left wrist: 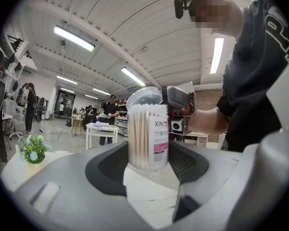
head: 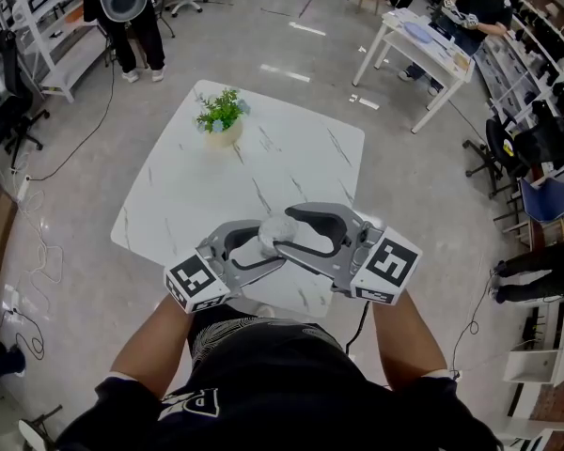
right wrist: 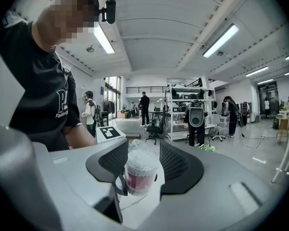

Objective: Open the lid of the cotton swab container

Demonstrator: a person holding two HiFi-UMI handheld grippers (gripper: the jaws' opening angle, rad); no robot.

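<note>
A clear cotton swab container point(left wrist: 147, 138) stands upright, held above the near edge of the white marble table point(head: 291, 148). My left gripper point(left wrist: 147, 163) is shut on its lower body, one pad on each side. The clear lid point(left wrist: 143, 98) sits tilted on top. In the head view my right gripper point(head: 282, 235) comes in from the right, across the left gripper point(head: 263, 252). In the right gripper view the container's top point(right wrist: 139, 166) shows white swab tips, and the right gripper point(right wrist: 143, 159) has a ribbed pad close on each side. Whether those pads press, I cannot tell.
A small potted plant point(head: 221, 116) stands at the table's far left. Another white table point(head: 423, 50) with a person at it is at the far right. Shelving, office chairs and floor cables ring the room, and a person stands at the far left.
</note>
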